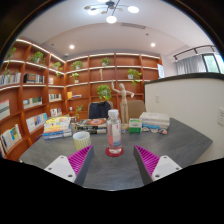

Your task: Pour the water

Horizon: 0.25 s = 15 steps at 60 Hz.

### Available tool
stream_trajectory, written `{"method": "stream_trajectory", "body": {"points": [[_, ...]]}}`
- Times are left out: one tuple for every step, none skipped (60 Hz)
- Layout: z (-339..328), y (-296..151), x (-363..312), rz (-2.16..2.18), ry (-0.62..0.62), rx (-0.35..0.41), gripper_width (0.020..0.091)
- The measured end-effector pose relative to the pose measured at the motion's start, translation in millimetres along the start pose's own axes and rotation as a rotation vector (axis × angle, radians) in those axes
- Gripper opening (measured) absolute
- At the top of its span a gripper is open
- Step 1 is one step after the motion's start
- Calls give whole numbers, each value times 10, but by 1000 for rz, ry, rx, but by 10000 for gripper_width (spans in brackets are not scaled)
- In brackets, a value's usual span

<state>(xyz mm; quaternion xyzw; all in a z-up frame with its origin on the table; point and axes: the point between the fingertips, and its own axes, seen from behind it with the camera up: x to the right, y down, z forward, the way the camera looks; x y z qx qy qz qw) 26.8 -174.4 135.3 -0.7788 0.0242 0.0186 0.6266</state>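
A clear plastic water bottle (114, 130) with a pale label stands upright on a small red coaster (115, 152) on the grey table (180, 140). It is just ahead of my gripper (112, 160), roughly centred between the two fingers but beyond their tips. The fingers (81, 160) with magenta pads are spread wide apart, with nothing between them. A pale green cup (82, 141) stands on the table to the left of the bottle, just beyond the left finger.
Books and boxes (58, 127) lie at the table's far left, more boxes (154, 122) at the far right. A chair back (99, 110) shows behind the table. Wooden bookshelves (30, 85) with plants line the walls.
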Motion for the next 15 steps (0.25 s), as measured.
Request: {"method": "stream_trajectory", "body": {"points": [[-15,-18,-6,-2,0,4,853],[-37,-33,-9,-2,0,7,853],[-42,-53,-13,-3,-1,9,852],[-55,-60,-27,-5,-4,10,851],[-65,-68,-40,-8,-7,9,851],[-78,-77,-47,-11,-7,10,851],[-90,-88,-51,-16,-5,12,851],[-100,-101,-57,-23,-3,15,853],[-108,-115,-66,-29,-2,19,854],[-116,-127,-73,-36,-1,23,852],[-120,-141,-79,-44,0,27,852],[-127,-148,-78,-48,3,32,852],[-131,-155,-79,-51,7,36,853],[-127,-166,-86,-55,10,38,851],[-125,-172,-92,-56,10,39,851]]}}
